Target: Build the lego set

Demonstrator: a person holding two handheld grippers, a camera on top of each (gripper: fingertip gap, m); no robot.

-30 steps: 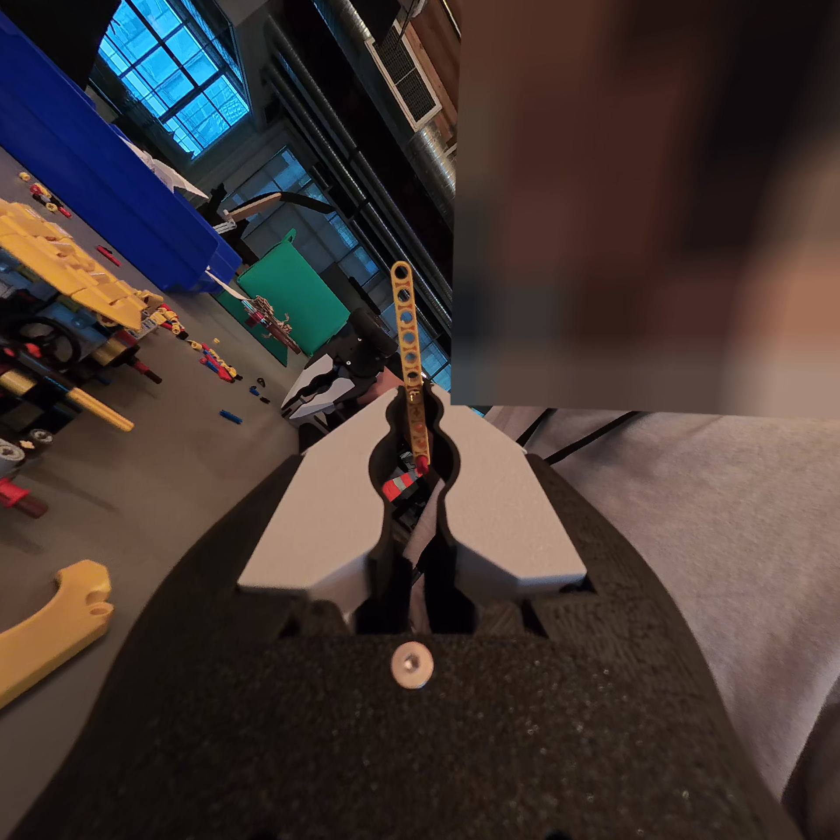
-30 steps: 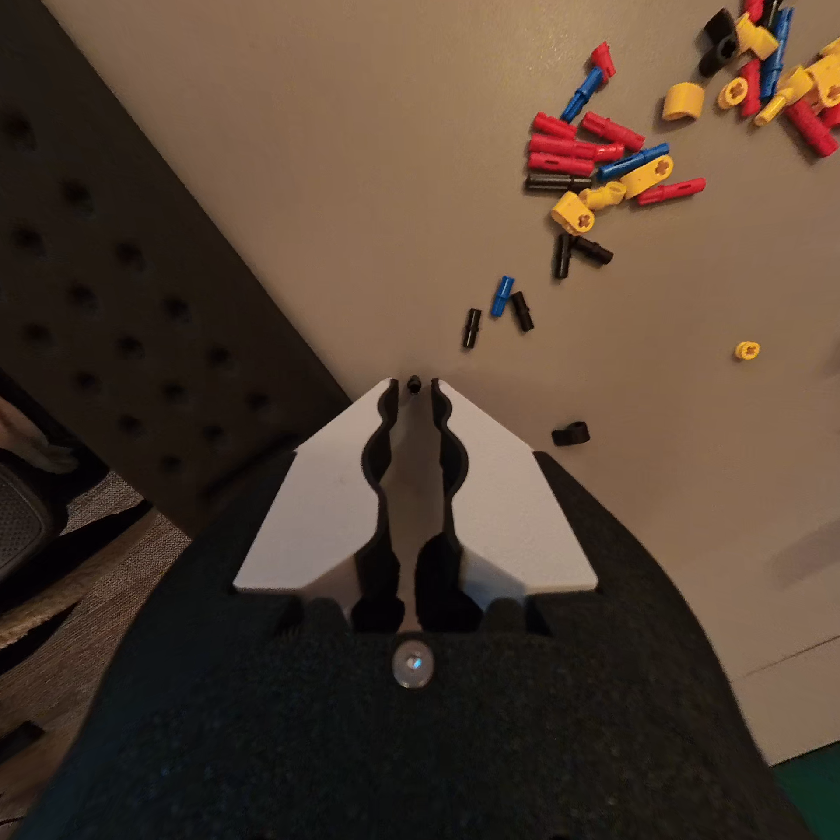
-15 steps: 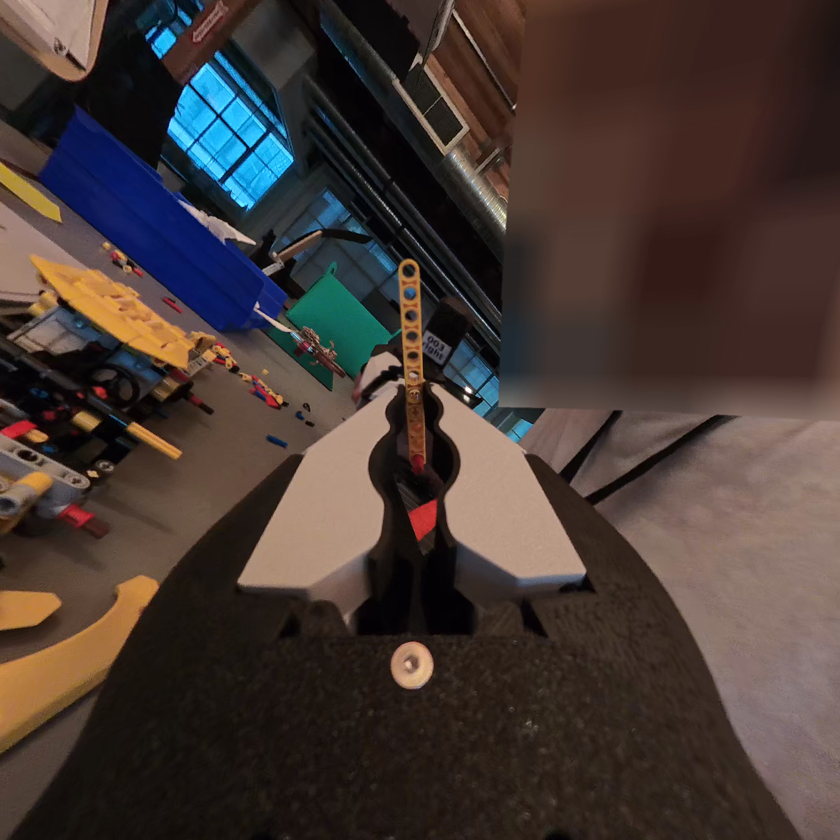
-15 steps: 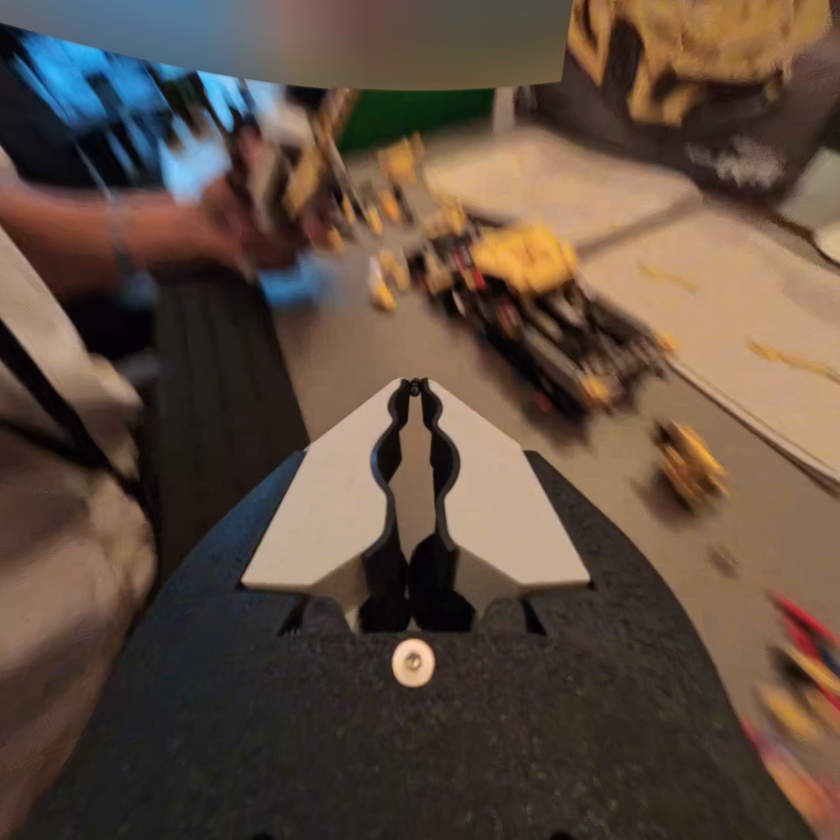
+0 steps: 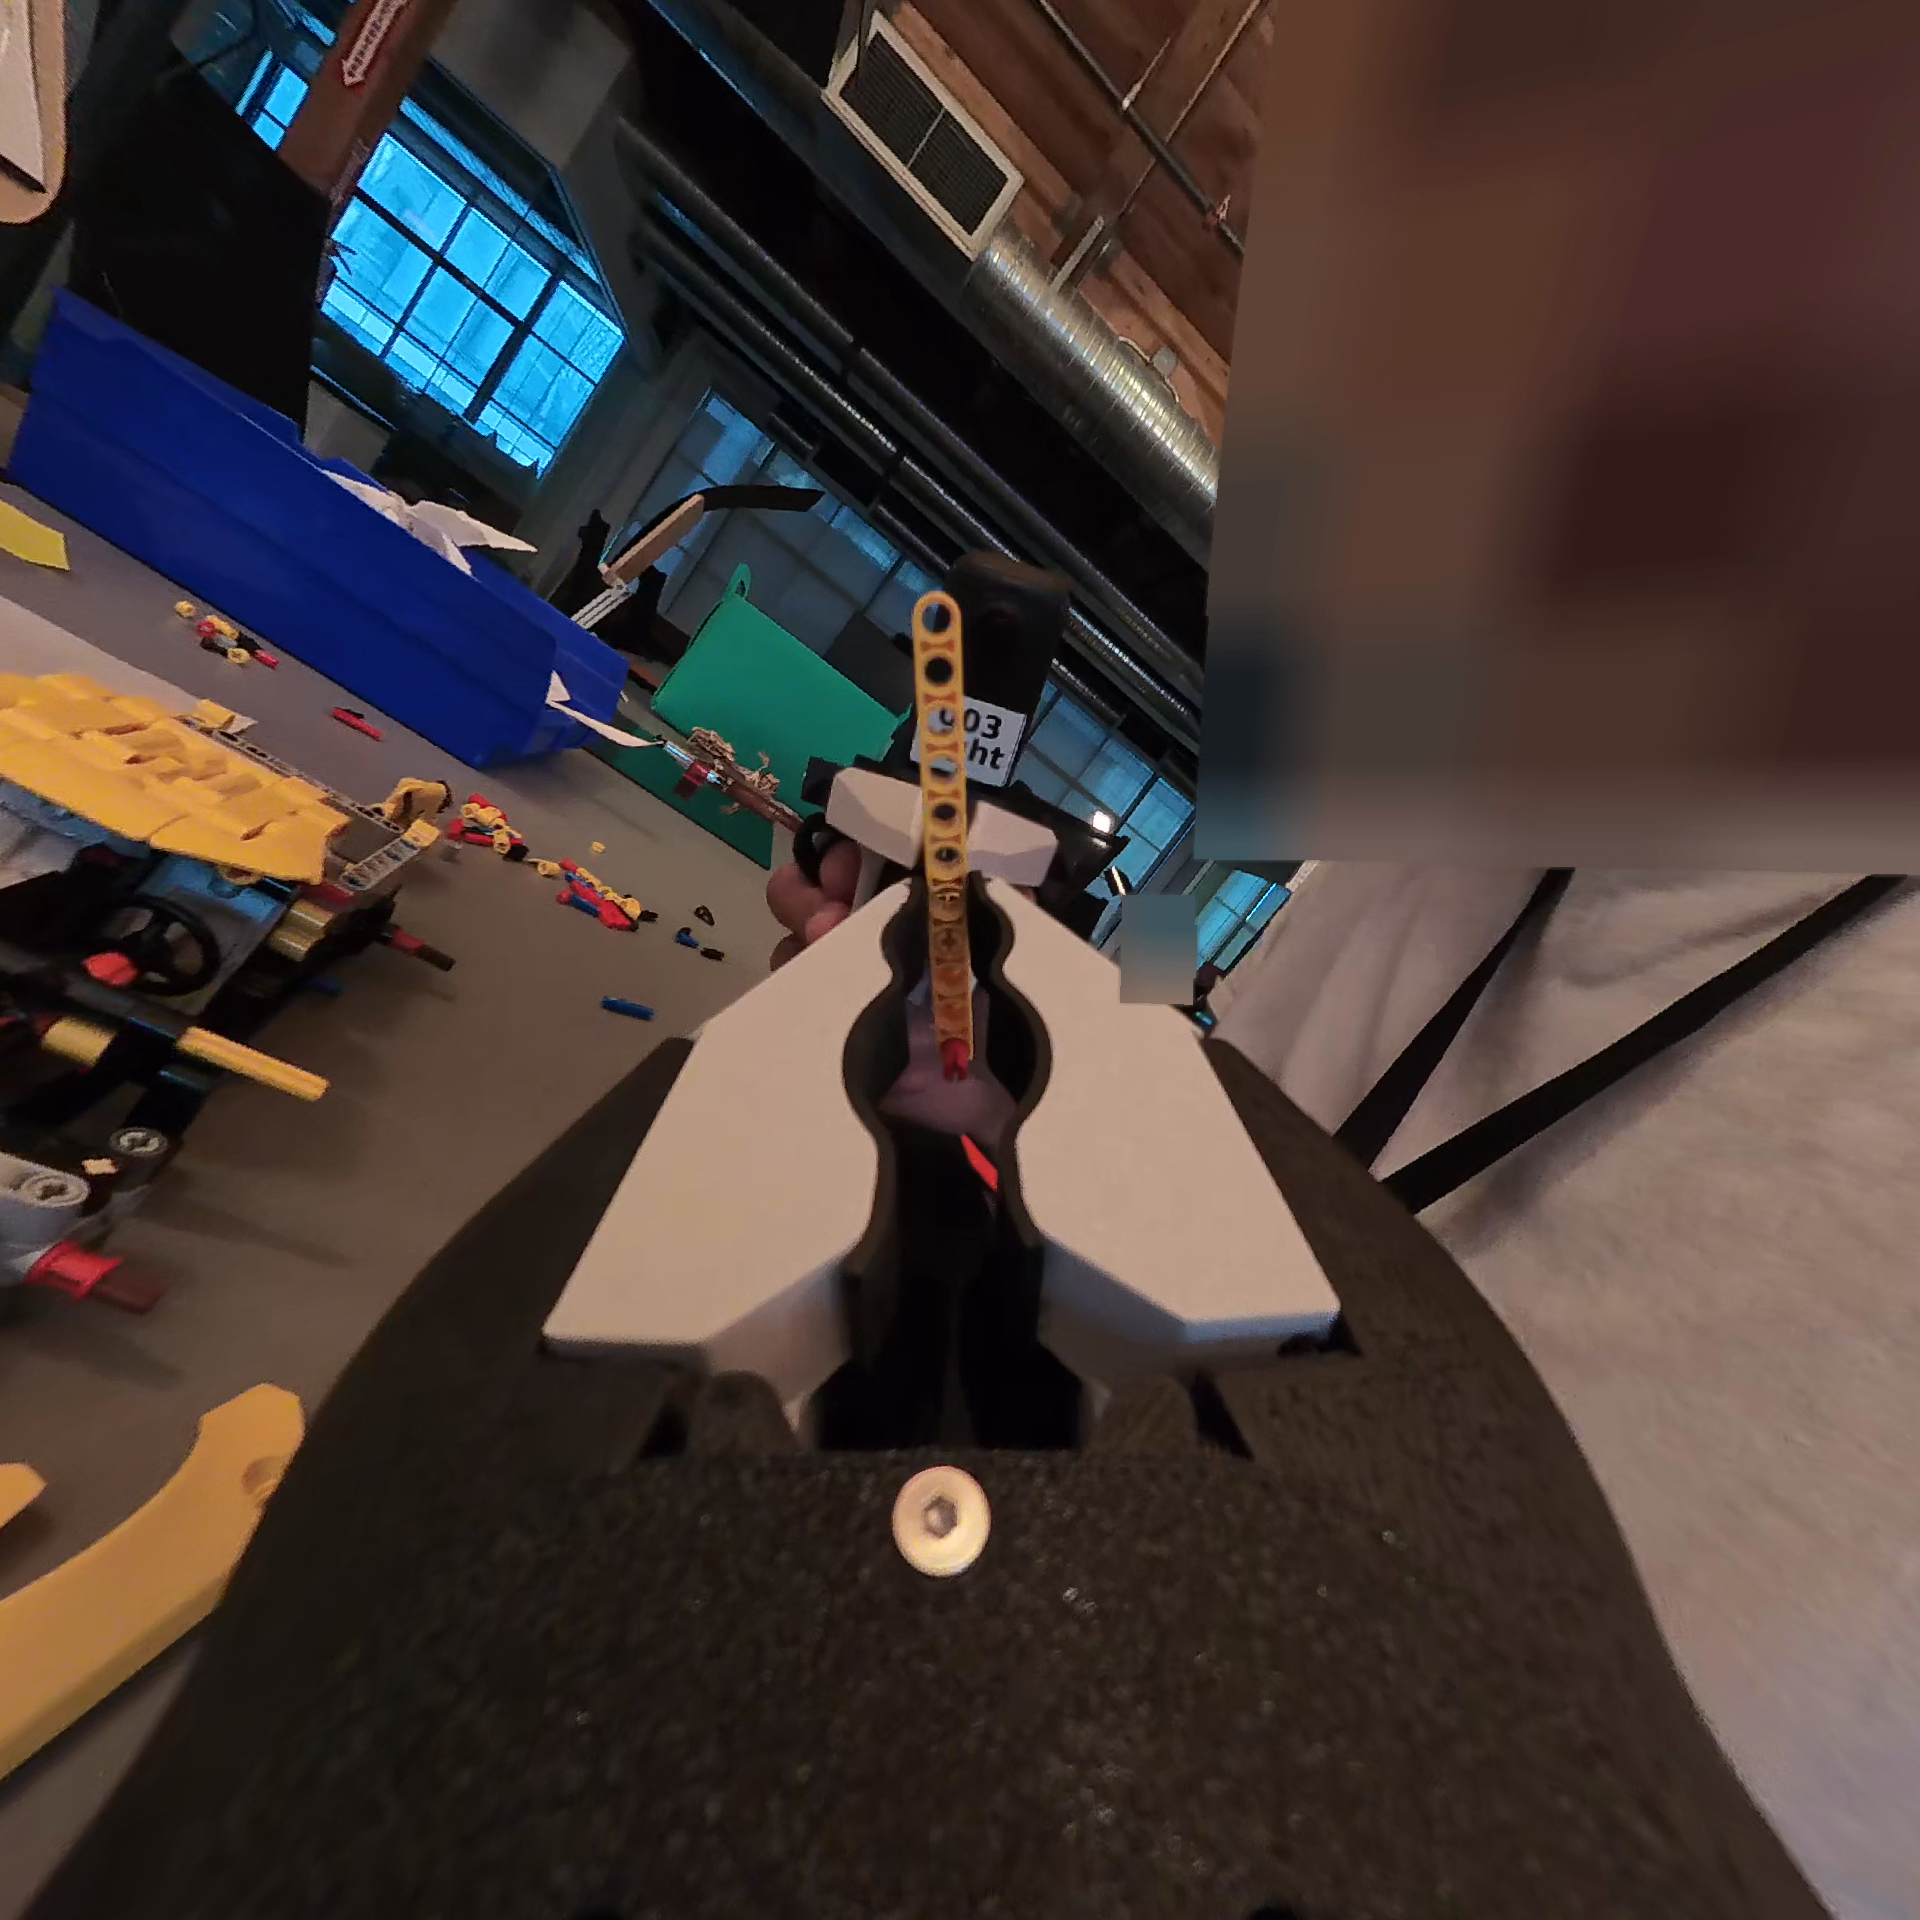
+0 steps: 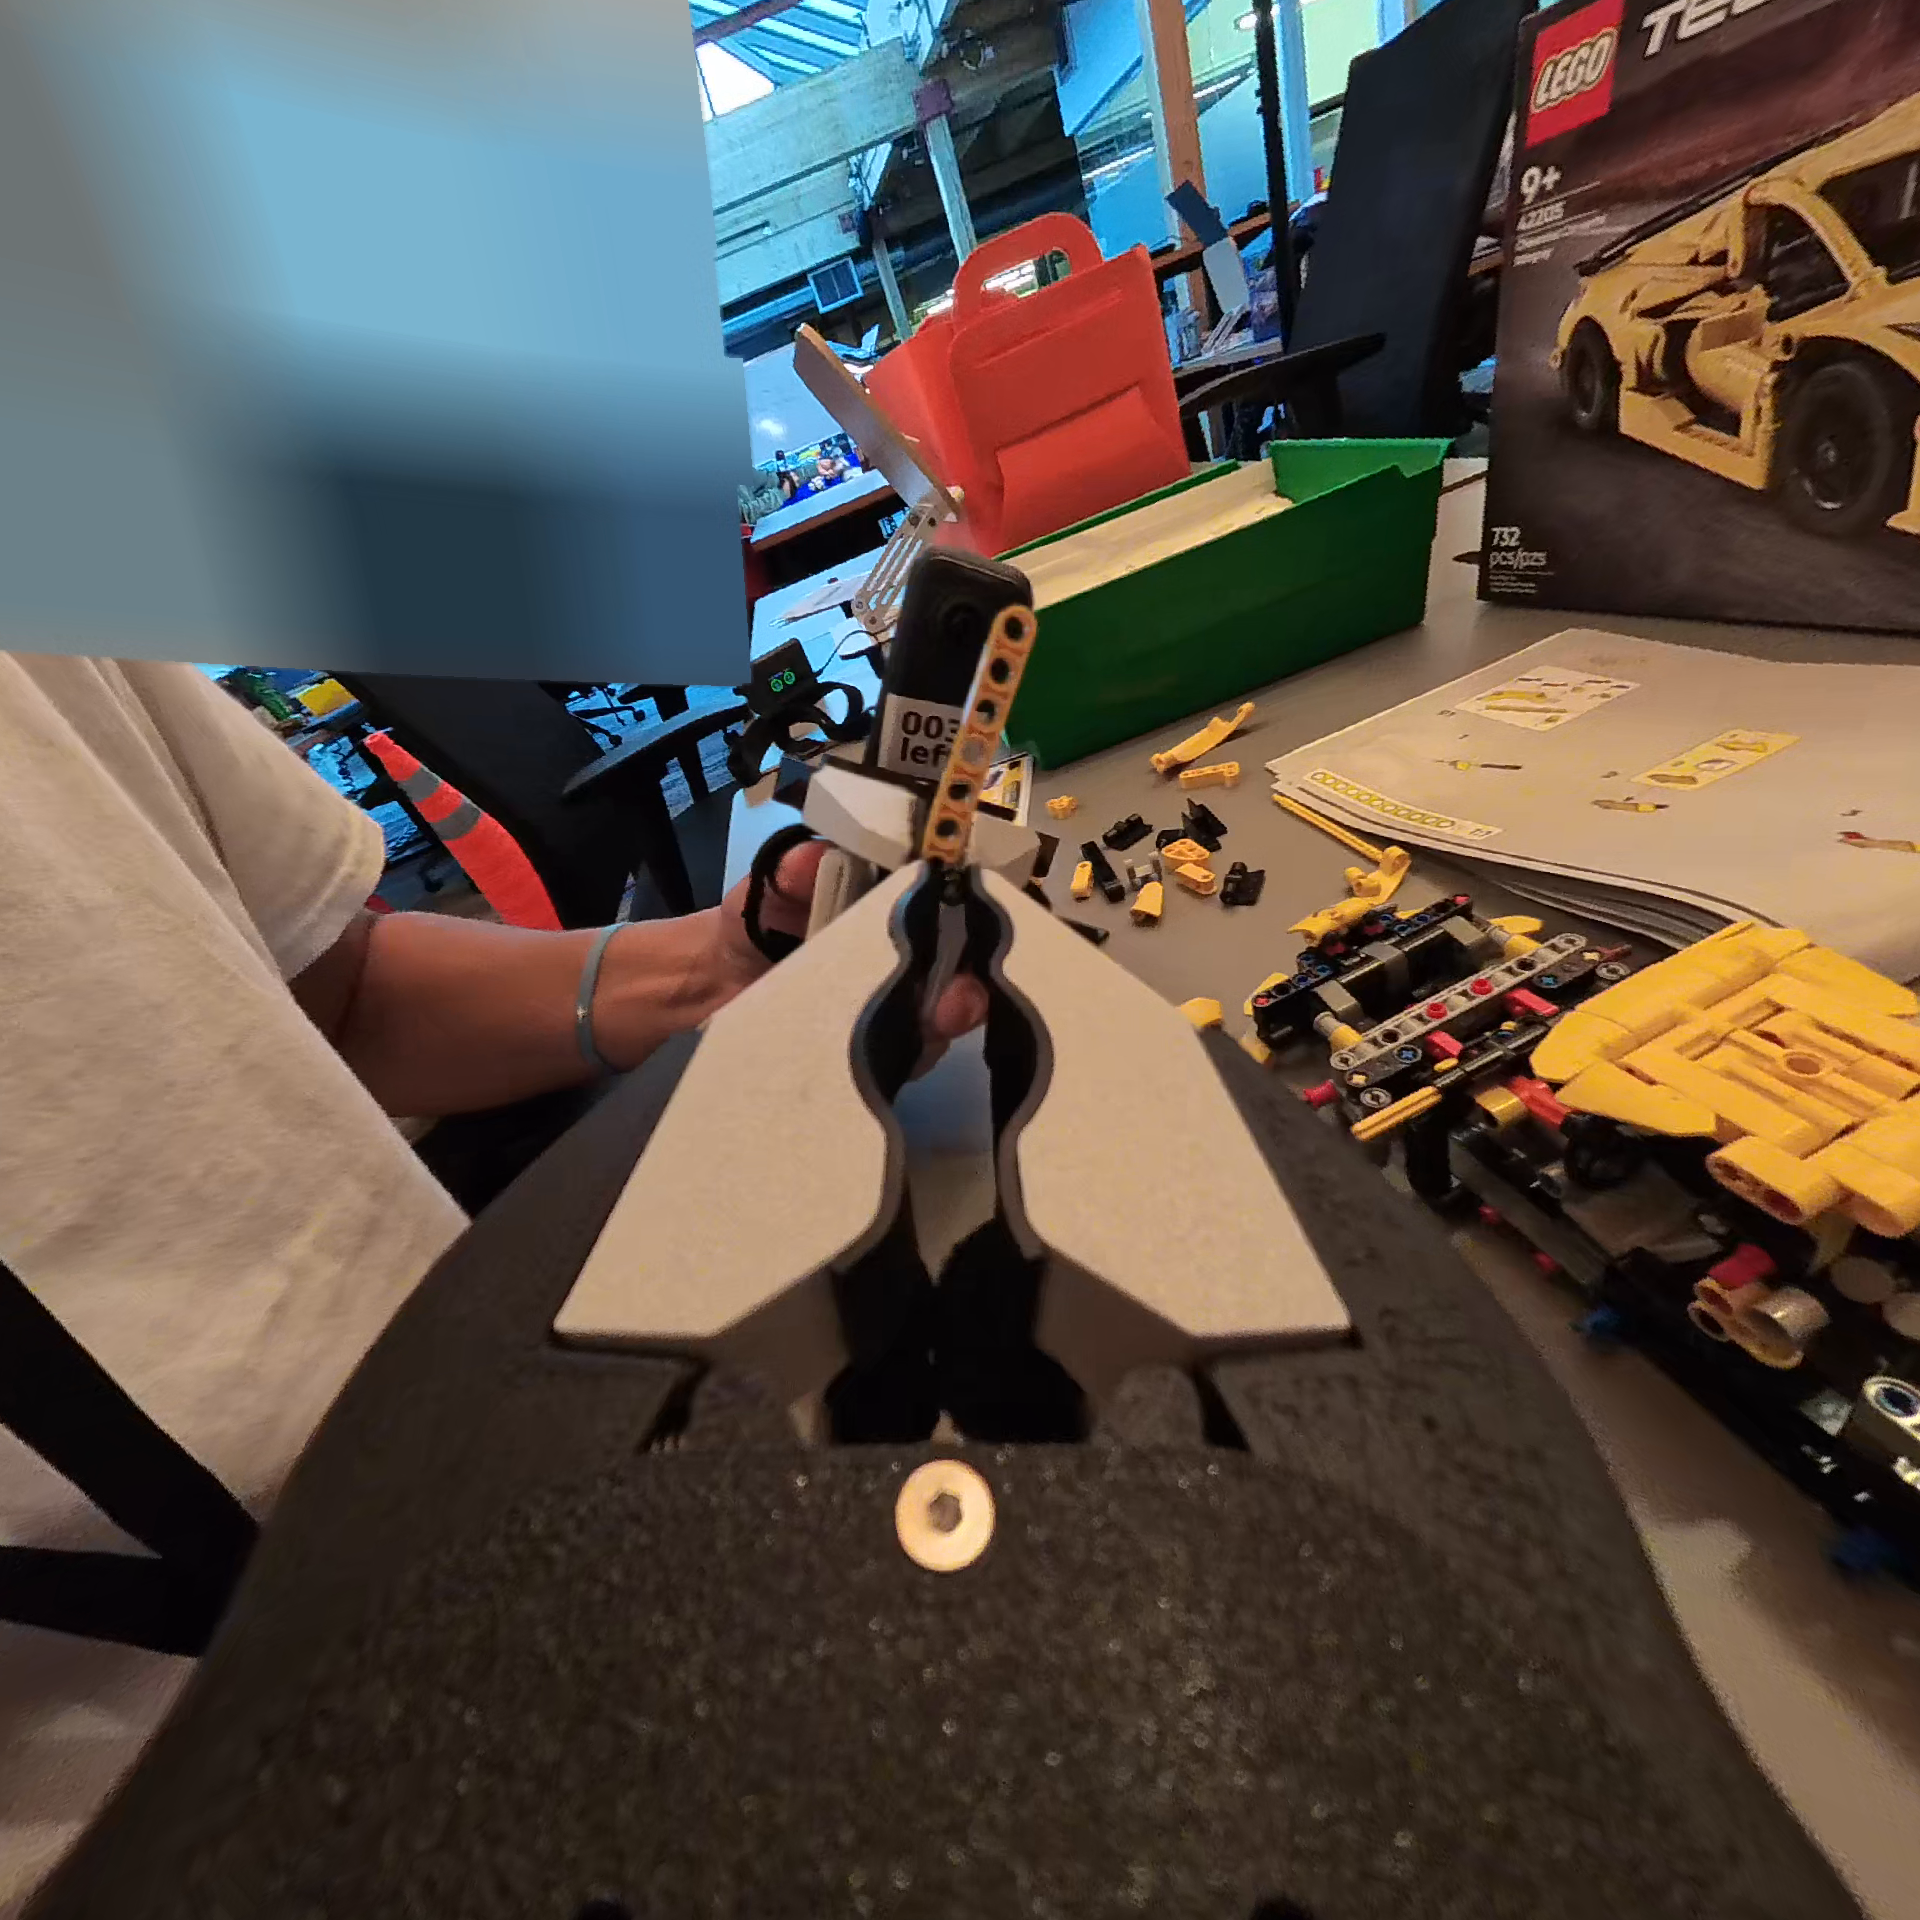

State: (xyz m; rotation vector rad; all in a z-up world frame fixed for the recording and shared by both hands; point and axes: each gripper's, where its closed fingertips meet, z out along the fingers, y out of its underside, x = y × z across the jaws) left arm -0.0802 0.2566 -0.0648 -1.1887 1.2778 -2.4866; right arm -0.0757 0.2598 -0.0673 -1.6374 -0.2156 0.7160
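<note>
Up off the grey tabletop (image 6: 1351,665), the 2 grippers now face each other w/ tips nearly meeting. 1 s ago the right gripper (image 6: 943,878) was tipped down over loose pins on the table, fingers apart around a tiny black pin; now it's swung up & level, fingers pressed together at the tips. A dark speck sits there, prob. that pin, but too small to be sure.

Left gripper (image 5: 948,899) is clamped on a long thin yellow lego beam w/ a row of round holes (image 5: 943,790); the beam sticks up past the fingertips, a red pin at its lower end inside the jaw gap. It was held the same way 1 s ago, so only the right side has moved.

My read: pickup's done, next is pushing the pin into 1 of the beam's holes. Needs fine lining-up; a pin that small could easily slip out or twist.

Half-built yellow & black lego car (image 6: 1621,1081) sits on the table to the right, the open instruction booklet (image 6: 1621,769) beyond it.
</note>
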